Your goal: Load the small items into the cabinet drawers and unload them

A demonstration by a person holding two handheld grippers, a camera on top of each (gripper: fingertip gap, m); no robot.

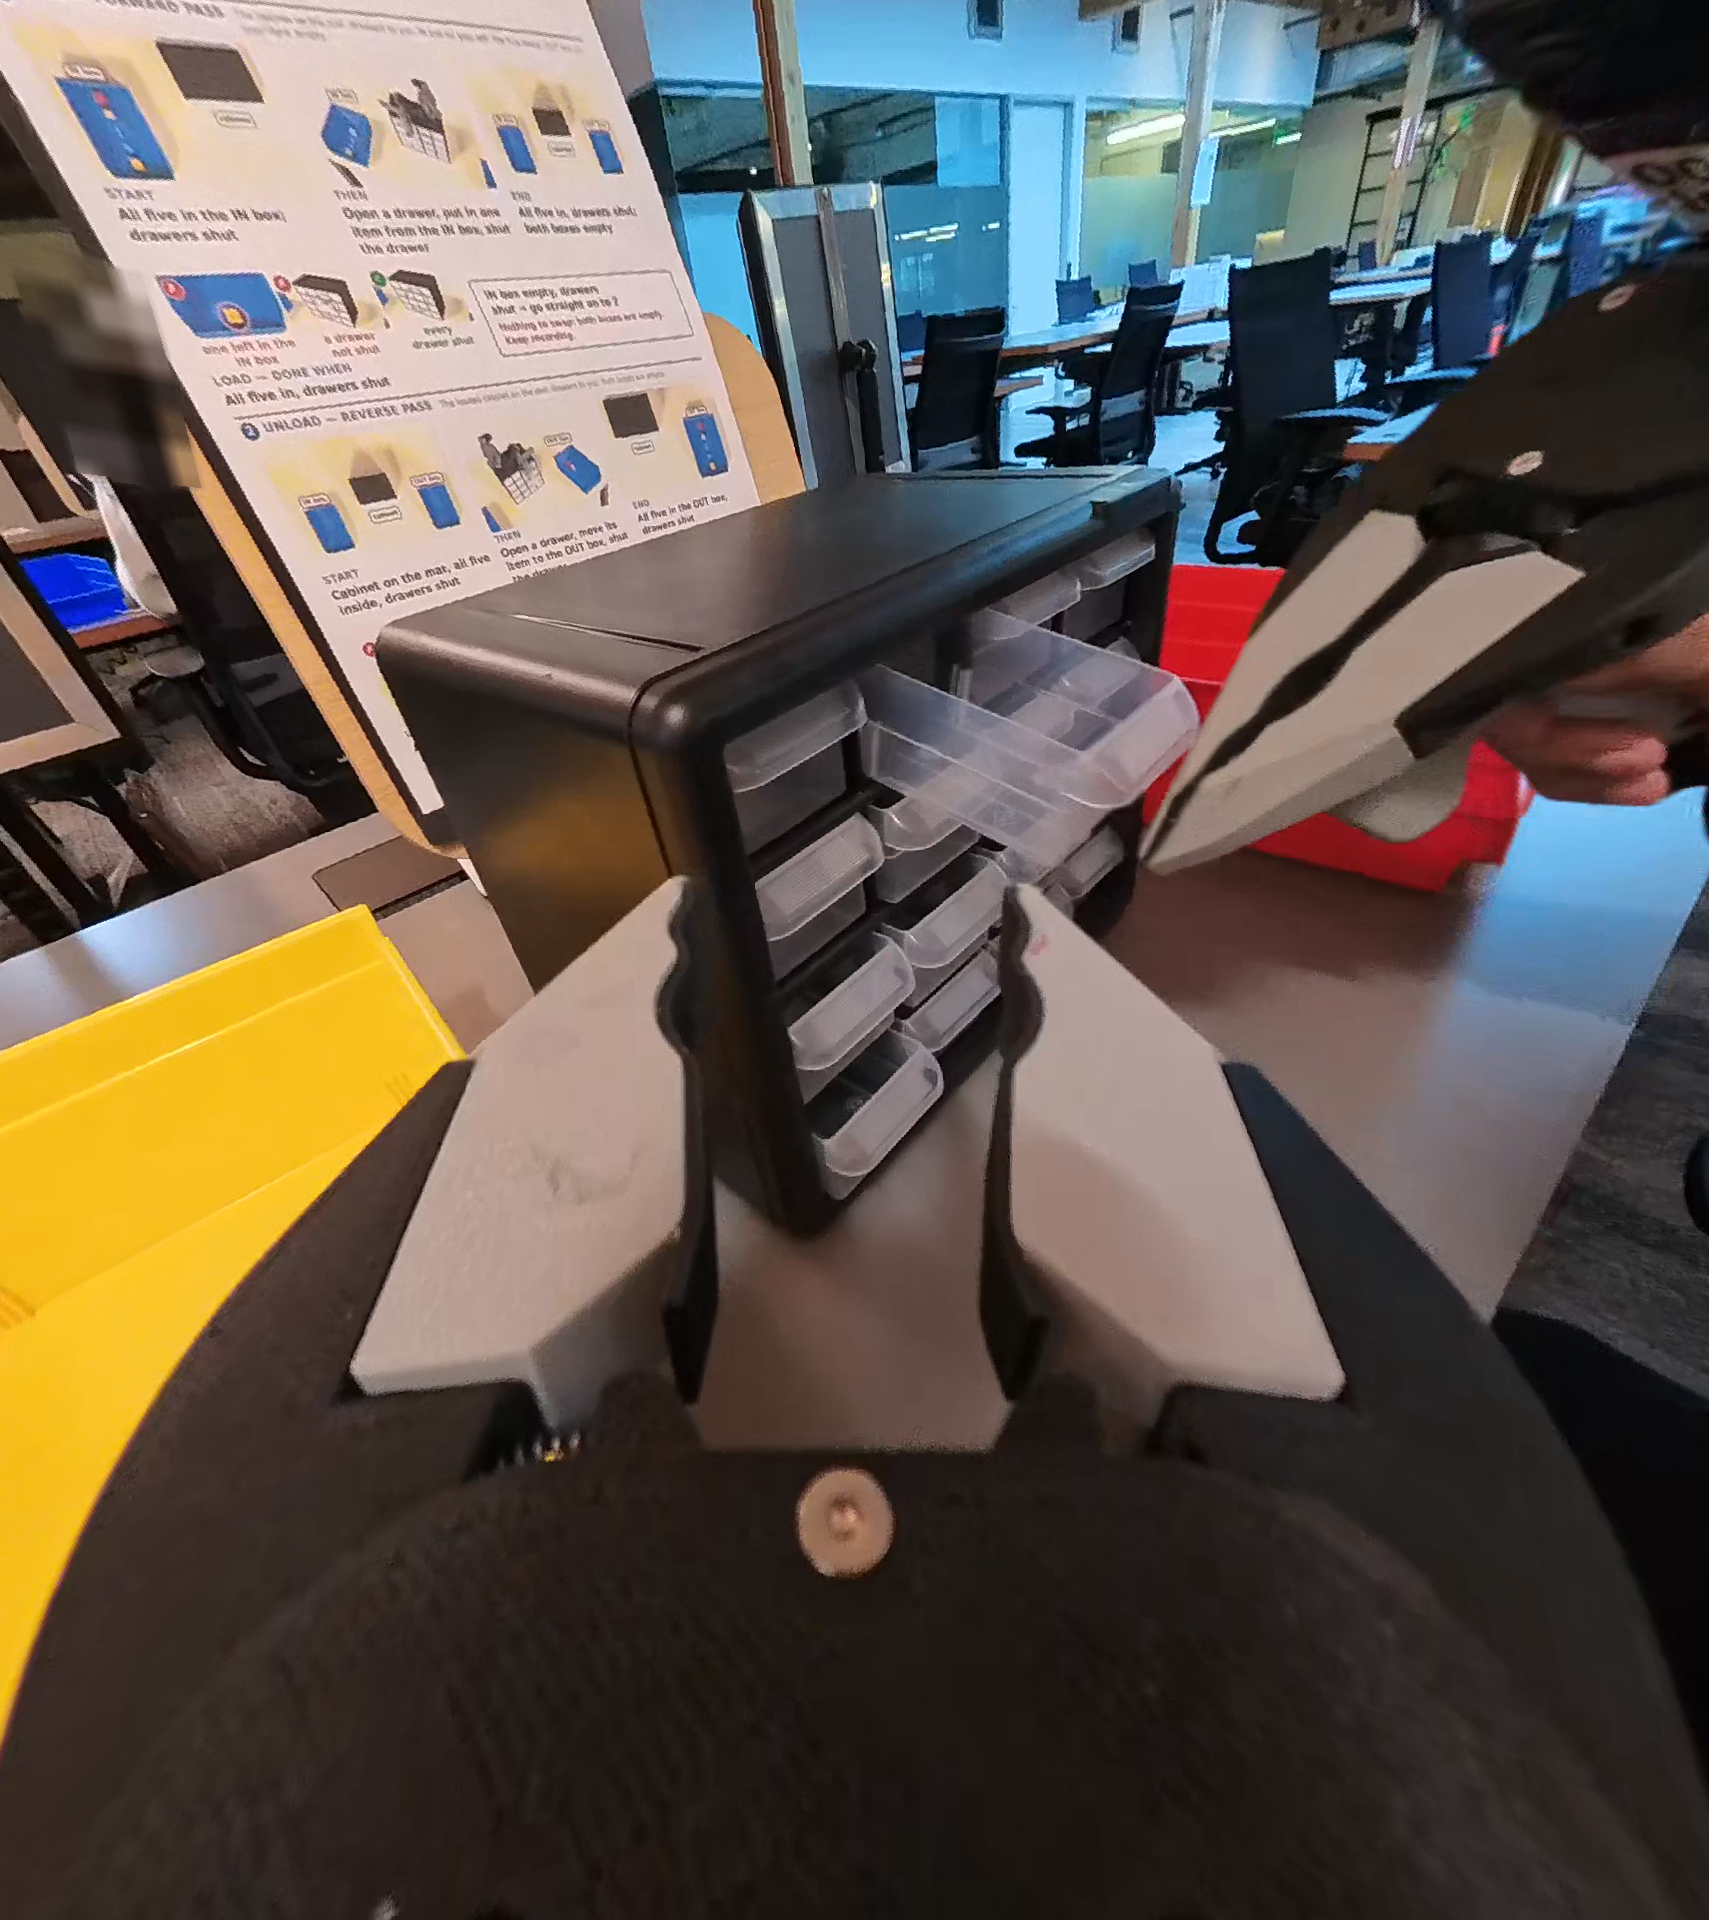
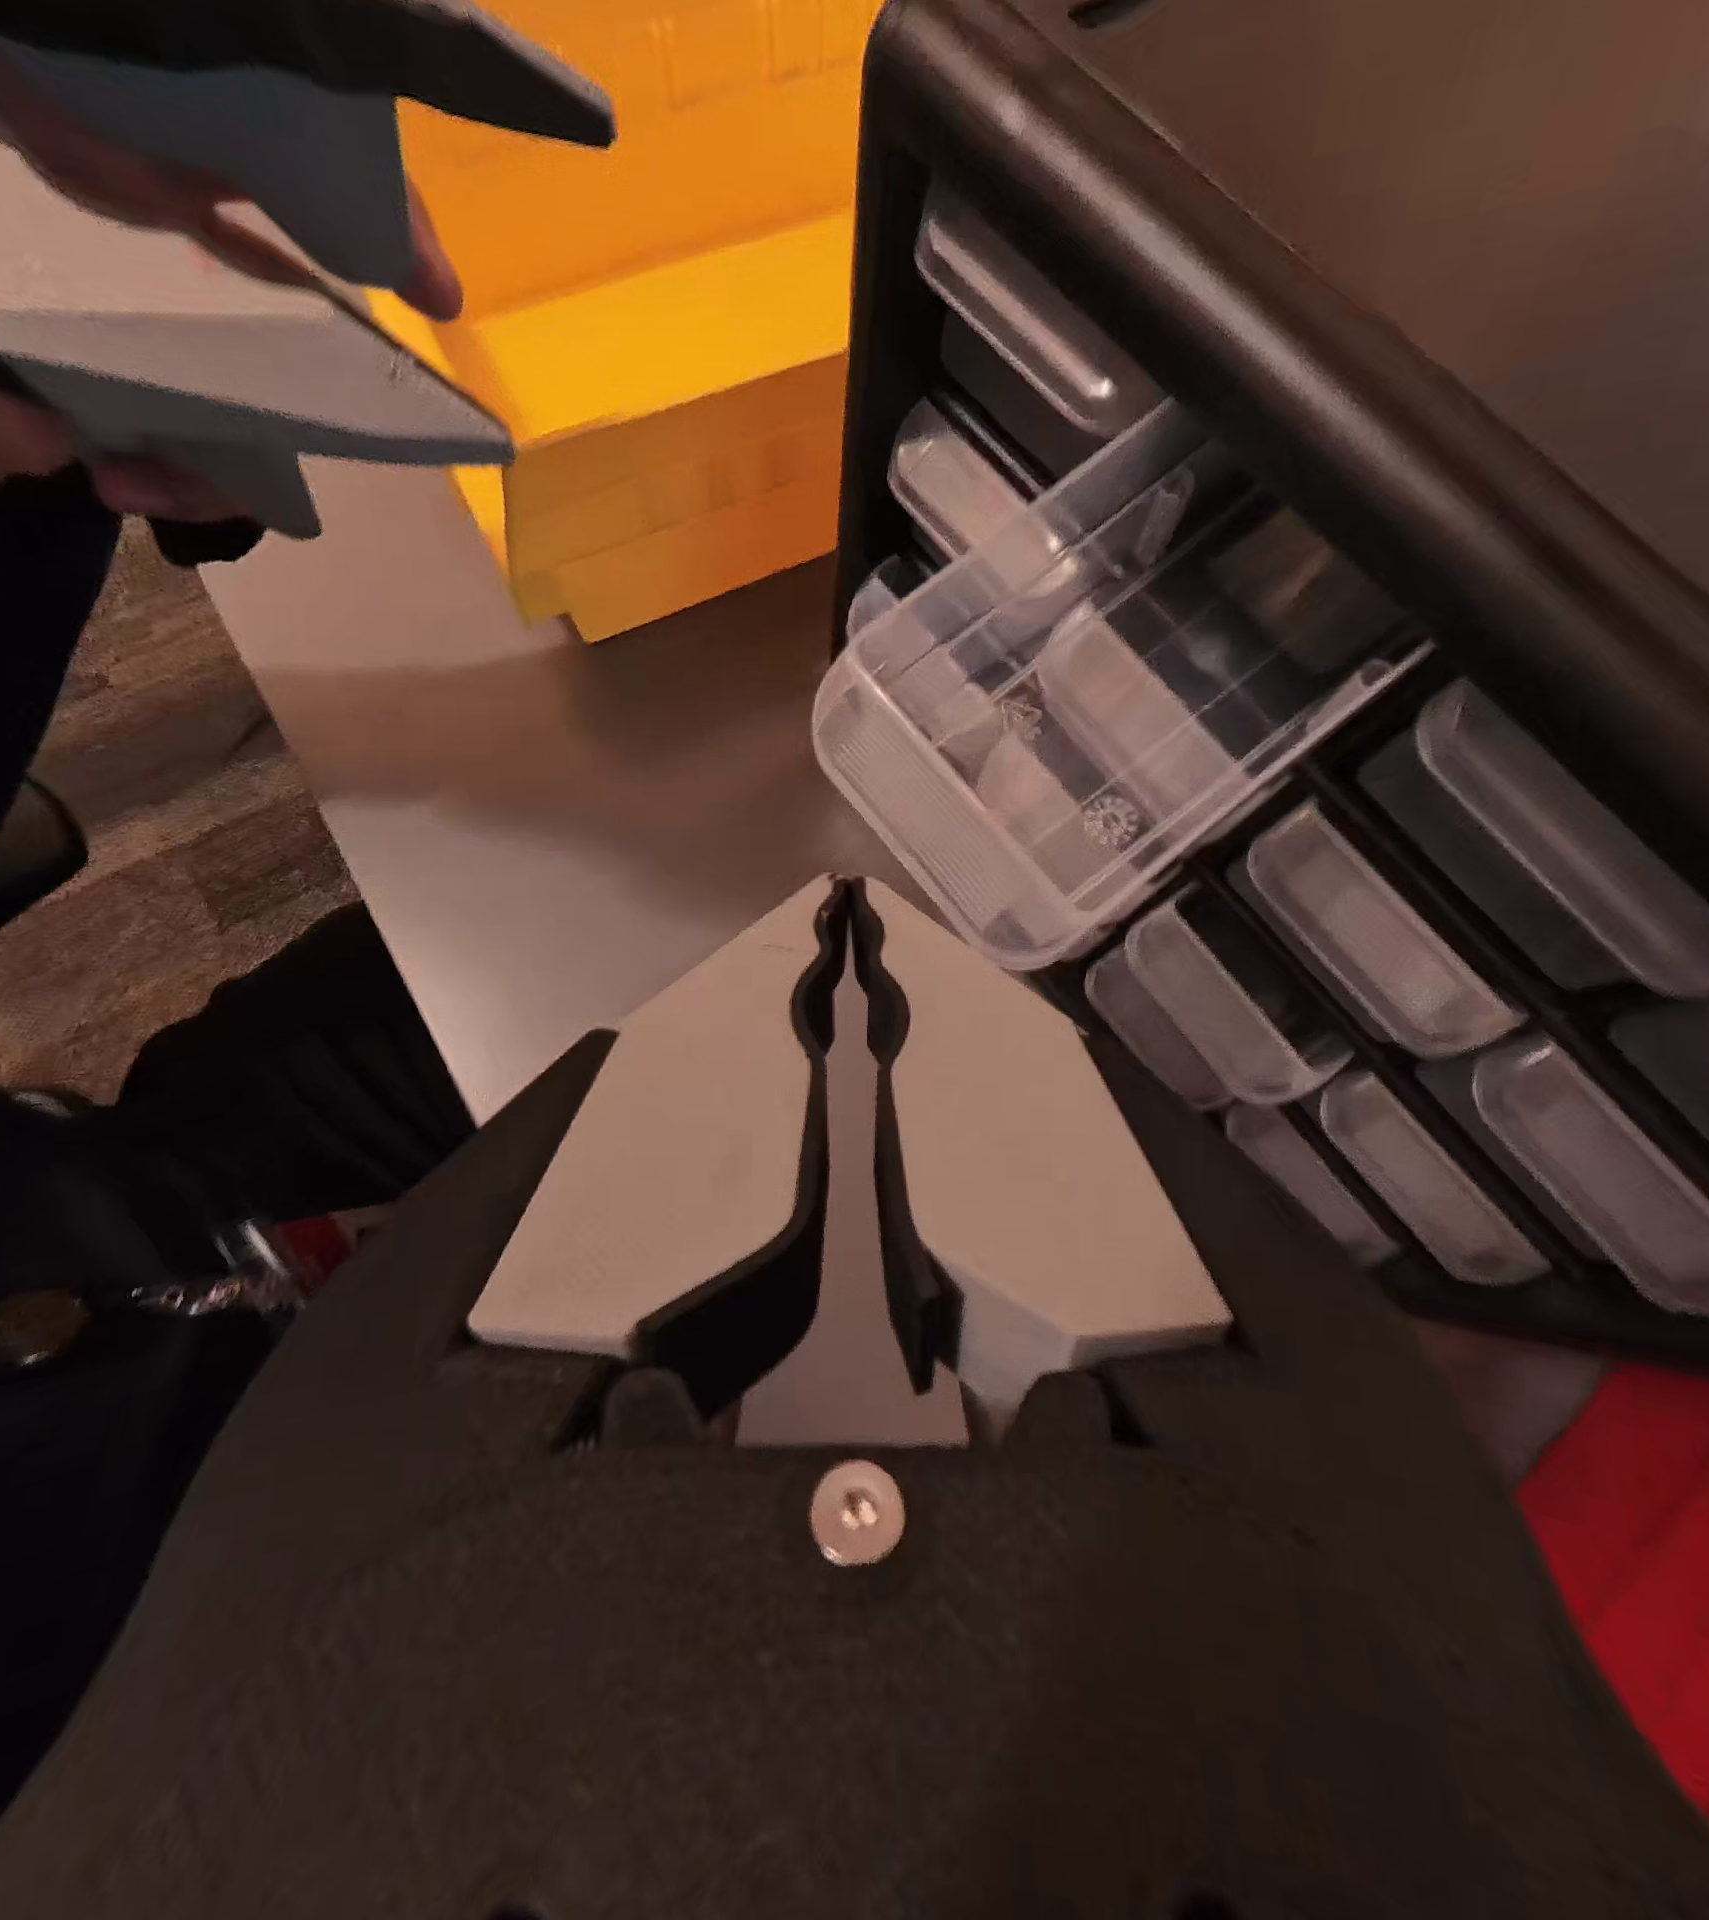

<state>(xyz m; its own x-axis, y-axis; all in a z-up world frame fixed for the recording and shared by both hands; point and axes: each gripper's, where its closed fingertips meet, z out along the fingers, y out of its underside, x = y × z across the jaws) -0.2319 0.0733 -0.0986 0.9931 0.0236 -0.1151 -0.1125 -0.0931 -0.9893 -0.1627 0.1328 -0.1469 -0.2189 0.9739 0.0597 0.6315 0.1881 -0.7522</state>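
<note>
A black cabinet (image 1: 559, 727) with several small clear drawers stands on the table; it also shows in the right wrist view (image 2: 1245, 312). One upper drawer (image 1: 1037, 717) is pulled out, also seen from the right wrist (image 2: 1016, 779); I cannot make out what lies in it. My left gripper (image 1: 850, 914) is open and empty, a short way in front of the cabinet's front left corner; the right wrist view shows it (image 2: 559, 291) apart from the cabinet. My right gripper (image 2: 845, 888) is shut with nothing between the pads, just beside the pulled-out drawer's front; the left wrist view shows its tip (image 1: 1156, 857).
A yellow bin (image 1: 102, 1143) stands left of the cabinet, also in the right wrist view (image 2: 673, 364). A red bin (image 1: 1349, 831) stands to its right (image 2: 1681, 1558). An instruction board (image 1: 362, 312) leans behind. The table edge (image 1: 1556, 1143) is at the right.
</note>
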